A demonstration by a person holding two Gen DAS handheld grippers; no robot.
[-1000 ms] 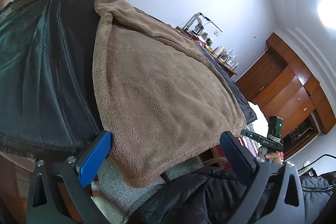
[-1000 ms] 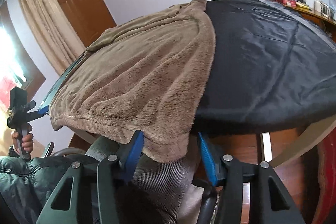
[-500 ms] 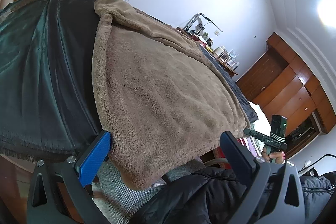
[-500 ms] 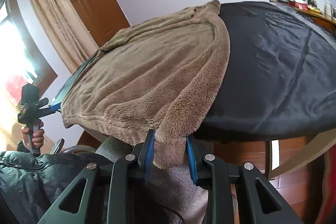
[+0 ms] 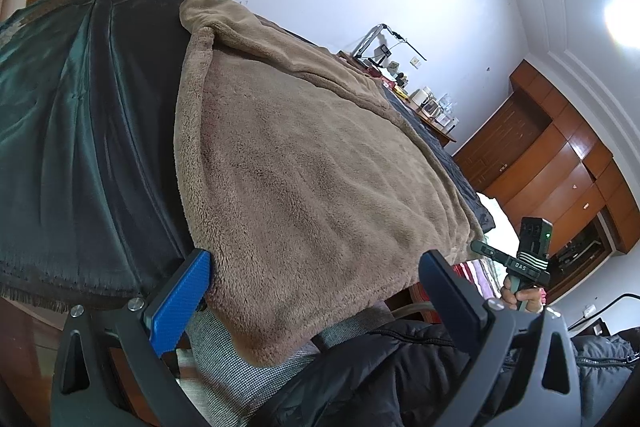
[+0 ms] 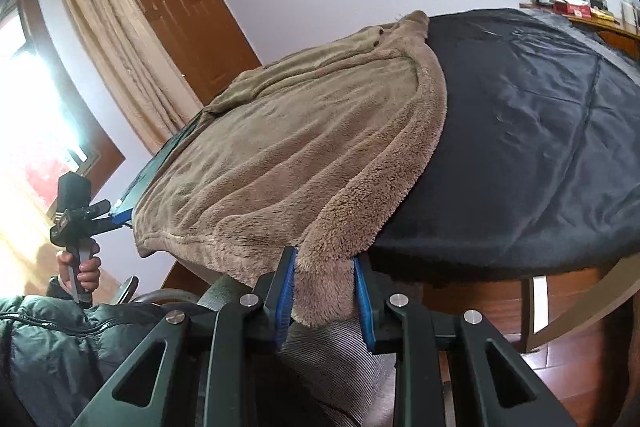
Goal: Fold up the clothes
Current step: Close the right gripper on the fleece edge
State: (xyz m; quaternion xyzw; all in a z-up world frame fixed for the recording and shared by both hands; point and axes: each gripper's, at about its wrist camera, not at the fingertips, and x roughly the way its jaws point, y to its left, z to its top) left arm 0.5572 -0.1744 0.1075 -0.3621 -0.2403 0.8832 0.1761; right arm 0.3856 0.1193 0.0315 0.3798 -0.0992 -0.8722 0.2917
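Right fingers pinch the fleece garment's corner; left fingers apart, straddling its hem.

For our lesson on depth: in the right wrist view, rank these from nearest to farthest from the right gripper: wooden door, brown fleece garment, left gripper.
1. Brown fleece garment: its hanging corner is pinched in the right gripper.
2. Left gripper: at the garment's other near corner, to the left.
3. Wooden door: on the far wall, upper left.
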